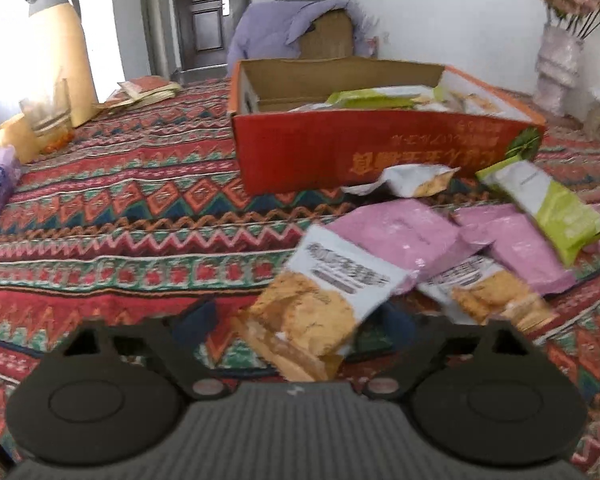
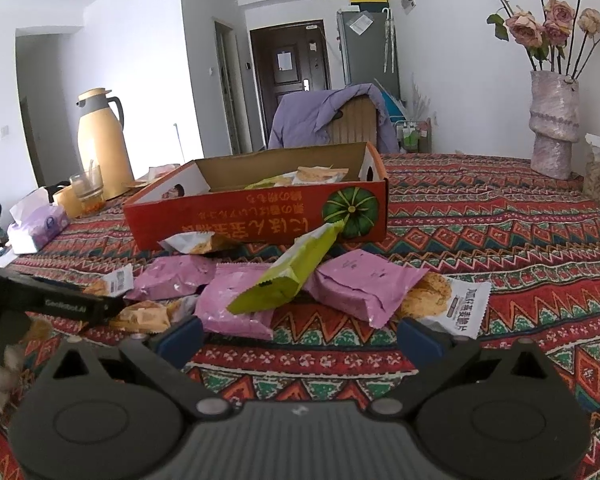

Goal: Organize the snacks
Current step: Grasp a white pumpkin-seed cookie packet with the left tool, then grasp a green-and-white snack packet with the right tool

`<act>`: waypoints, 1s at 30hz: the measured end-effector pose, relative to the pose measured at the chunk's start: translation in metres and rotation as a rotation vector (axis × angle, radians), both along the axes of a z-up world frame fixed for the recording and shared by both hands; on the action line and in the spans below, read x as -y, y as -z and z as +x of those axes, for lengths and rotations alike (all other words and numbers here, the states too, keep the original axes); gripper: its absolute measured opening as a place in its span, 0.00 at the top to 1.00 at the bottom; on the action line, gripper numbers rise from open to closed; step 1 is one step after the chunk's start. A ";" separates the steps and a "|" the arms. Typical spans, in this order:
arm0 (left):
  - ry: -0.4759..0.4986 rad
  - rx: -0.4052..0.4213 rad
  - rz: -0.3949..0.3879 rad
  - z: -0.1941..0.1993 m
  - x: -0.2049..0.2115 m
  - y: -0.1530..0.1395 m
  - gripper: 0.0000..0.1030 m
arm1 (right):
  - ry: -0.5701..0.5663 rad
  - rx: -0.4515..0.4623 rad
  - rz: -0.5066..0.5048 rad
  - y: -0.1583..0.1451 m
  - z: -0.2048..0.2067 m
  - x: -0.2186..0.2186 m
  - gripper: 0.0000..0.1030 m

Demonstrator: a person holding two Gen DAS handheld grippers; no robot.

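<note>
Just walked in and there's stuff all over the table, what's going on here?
A person with a gripper in each hand is sorting snack packets into a red cardboard box. The left gripper has a cracker packet between its fingers. The right gripper hangs open, empty, before the pink packets and a green one.

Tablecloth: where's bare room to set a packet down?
Free: the tablecloth between the thermos and the red box, and right of the box toward the vase. Crowded: the snack pile in front of the box.
</note>
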State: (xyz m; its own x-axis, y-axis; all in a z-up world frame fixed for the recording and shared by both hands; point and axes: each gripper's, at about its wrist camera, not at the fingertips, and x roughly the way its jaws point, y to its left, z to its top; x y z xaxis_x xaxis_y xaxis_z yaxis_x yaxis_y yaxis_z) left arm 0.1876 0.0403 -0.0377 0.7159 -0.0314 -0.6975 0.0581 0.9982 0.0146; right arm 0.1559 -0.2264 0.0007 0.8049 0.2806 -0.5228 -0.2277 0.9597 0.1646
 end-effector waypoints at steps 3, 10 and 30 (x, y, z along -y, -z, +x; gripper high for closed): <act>0.012 0.006 -0.013 -0.004 0.001 -0.003 0.40 | -0.004 -0.004 -0.004 0.002 0.000 -0.002 0.00; -0.018 0.059 -0.050 -0.020 -0.002 -0.009 0.44 | -0.004 -0.012 -0.011 0.004 0.000 -0.005 0.00; -0.068 0.169 -0.105 -0.036 -0.002 -0.033 0.44 | 0.008 0.007 -0.169 -0.016 0.076 -0.035 0.40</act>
